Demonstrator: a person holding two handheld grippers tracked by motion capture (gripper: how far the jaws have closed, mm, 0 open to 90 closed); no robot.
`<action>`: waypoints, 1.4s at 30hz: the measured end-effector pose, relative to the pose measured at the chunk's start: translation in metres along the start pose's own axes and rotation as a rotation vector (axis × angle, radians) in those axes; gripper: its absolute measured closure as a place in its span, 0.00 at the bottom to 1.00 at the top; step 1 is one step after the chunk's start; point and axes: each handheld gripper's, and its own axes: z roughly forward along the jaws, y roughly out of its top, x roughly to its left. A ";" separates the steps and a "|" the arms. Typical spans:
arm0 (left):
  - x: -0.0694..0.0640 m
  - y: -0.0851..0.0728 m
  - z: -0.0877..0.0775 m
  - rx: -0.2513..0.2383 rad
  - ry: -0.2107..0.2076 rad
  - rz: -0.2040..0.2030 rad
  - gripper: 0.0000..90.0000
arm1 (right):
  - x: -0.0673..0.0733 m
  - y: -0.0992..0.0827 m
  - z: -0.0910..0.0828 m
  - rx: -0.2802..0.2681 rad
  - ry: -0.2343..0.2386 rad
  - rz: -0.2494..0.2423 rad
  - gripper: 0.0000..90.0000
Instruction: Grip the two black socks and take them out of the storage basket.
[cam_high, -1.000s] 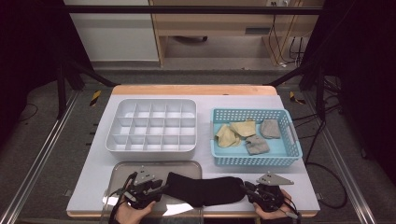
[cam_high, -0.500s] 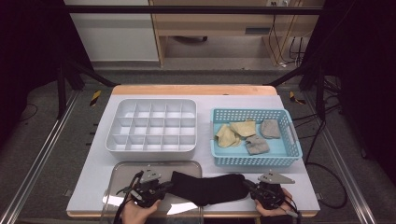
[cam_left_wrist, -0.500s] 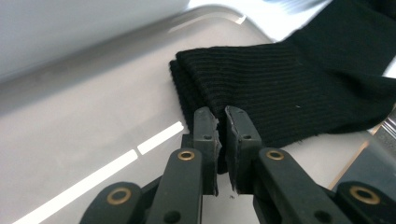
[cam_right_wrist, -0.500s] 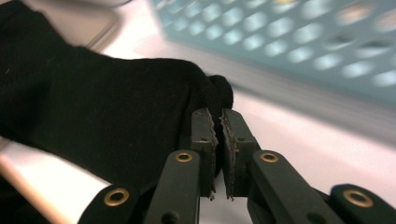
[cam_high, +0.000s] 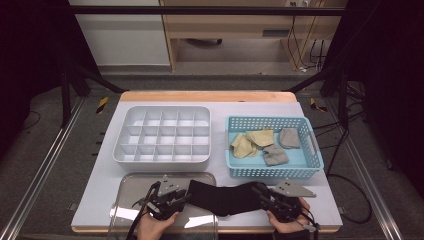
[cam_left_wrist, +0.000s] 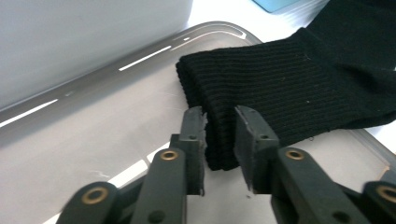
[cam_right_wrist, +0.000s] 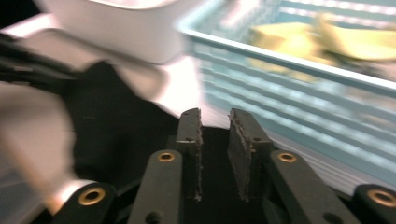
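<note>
- Since the earlier frame, the black sock is bunching shorter between the two grippers, and both sets of jaws have just been opening again.
- High view: sock is lying across the near table edge, its left end on the clear lid, left gripper and right gripper at its ends.
- Left gripper view: left gripper is straddling the sock's folded cuff, pads barely parted, seemingly still pinching it.
- Right gripper view: right gripper is standing slightly parted over blurred black fabric, grip not discernible; blue basket beyond.

The right gripper view is motion-blurred: beyond the jaws, the blue basket and its yellow cloths smear. Whether those jaws pinch the black sock cannot be told. Left of them, the white tray runs off the top edge.
</note>
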 end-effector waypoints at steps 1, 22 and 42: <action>0.000 0.000 0.001 -0.002 -0.003 -0.004 0.83 | 0.008 0.002 0.004 -0.001 0.041 -0.008 0.86; 0.001 0.003 0.000 -0.026 0.014 -0.006 0.89 | 0.049 -0.025 0.051 0.197 0.254 -0.045 1.00; -0.011 0.019 -0.018 -0.133 -0.027 0.045 0.94 | -0.024 -0.014 0.004 -0.005 -0.016 0.060 0.81</action>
